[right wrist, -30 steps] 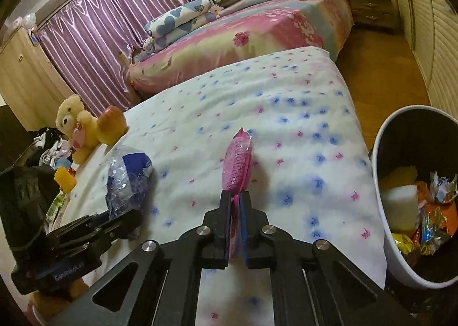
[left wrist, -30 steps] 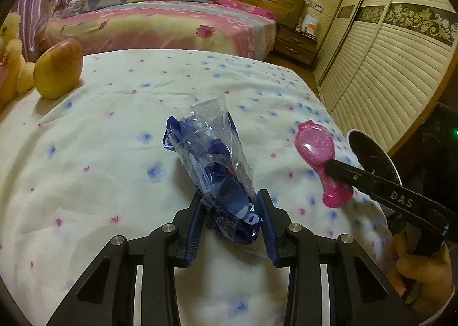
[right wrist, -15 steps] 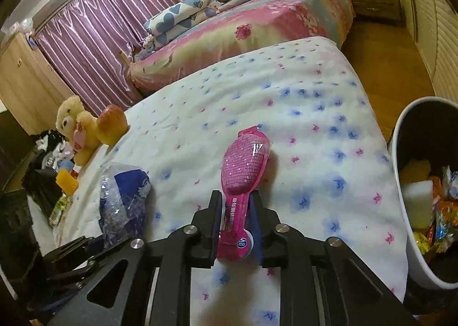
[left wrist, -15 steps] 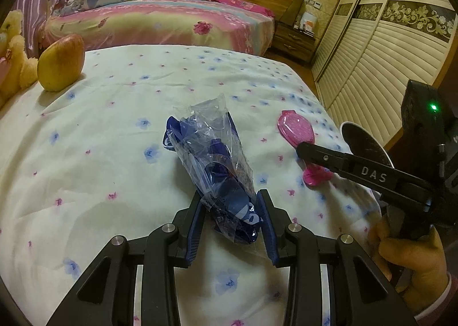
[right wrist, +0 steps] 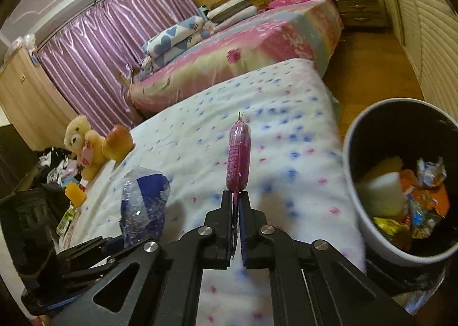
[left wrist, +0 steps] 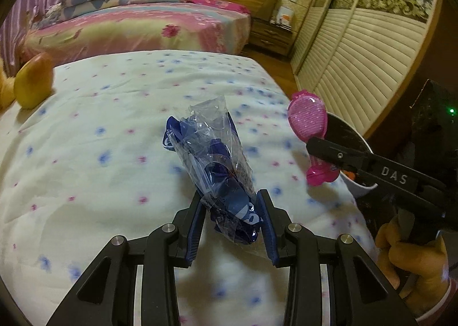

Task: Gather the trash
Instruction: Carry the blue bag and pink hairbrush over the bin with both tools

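My left gripper (left wrist: pixel 232 205) is shut on a crumpled clear and blue plastic bag (left wrist: pixel 213 159) and holds it over the flowered bed cover (left wrist: pixel 114 159). The bag also shows in the right wrist view (right wrist: pixel 143 197). My right gripper (right wrist: pixel 236 197) is shut on the handle end of a pink packaged brush (right wrist: pixel 239 154), lifted off the bed and turned on edge. In the left wrist view the pink brush (left wrist: pixel 307 117) hangs in the air at the bed's right side, in front of the bin (left wrist: pixel 343 131). The white bin (right wrist: pixel 400 182) with a dark inside holds several wrappers.
A teddy bear (right wrist: pixel 81 145) and an orange-yellow plush fruit (left wrist: pixel 33 82) lie at the bed's left edge. A second bed (left wrist: pixel 137 25) stands behind. Louvred wardrobe doors (left wrist: pixel 357 53) line the right wall. Clothes and small items (right wrist: pixel 57 165) lie beside the bed at left.
My right gripper has lifted the pink brush off the bed, turned it on edge and carried it right toward the bin. My left gripper still holds the bag.
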A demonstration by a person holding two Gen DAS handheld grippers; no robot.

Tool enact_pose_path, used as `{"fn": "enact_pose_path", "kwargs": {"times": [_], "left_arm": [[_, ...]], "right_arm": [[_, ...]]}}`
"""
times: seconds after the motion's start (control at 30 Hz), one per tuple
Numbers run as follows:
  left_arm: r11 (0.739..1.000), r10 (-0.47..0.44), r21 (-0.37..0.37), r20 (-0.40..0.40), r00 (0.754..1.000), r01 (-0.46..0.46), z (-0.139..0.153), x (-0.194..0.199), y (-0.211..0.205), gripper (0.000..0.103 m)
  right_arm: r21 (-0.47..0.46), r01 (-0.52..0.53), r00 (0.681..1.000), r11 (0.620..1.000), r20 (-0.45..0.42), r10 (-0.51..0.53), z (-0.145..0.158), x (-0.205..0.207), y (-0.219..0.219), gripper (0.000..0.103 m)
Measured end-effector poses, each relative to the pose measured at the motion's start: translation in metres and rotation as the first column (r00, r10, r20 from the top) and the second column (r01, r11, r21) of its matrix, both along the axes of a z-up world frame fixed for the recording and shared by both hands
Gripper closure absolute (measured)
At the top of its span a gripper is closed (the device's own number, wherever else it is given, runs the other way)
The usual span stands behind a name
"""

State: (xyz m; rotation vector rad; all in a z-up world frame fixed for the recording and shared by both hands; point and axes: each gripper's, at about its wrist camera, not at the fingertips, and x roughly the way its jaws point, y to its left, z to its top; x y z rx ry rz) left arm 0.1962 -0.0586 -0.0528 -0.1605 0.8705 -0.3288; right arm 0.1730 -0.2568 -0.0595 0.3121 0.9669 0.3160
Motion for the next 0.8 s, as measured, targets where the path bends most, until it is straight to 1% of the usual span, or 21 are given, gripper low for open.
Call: {"fn": "enact_pose_path", "kwargs": {"times": [0.2,0.53,0.8], "left_arm": [[0.998,-0.060,0.015,0.010,0.998,0.060,0.003,0.000,-0.026,0.068],[0.990,-0.137,0.049,0.041,0.990,0.135,0.010,-0.002,-0.064,0.068],[0.980,-0.191,0.066,0.050,0.980,0.188,0.011,0.001,-0.089,0.068]], "right_arm": [[0.013,0.055,0.998,0.998,0.007,-0.055,0.008,-0.016,-0.027,0.099],[0.016,0.141,0.990,0.990,0.023,-0.141,0.017,-0.041,-0.068,0.099],[0.013,0.190,0.981,0.982,0.036,-0.191,0.023,-0.056,-0.091,0.099]]}}
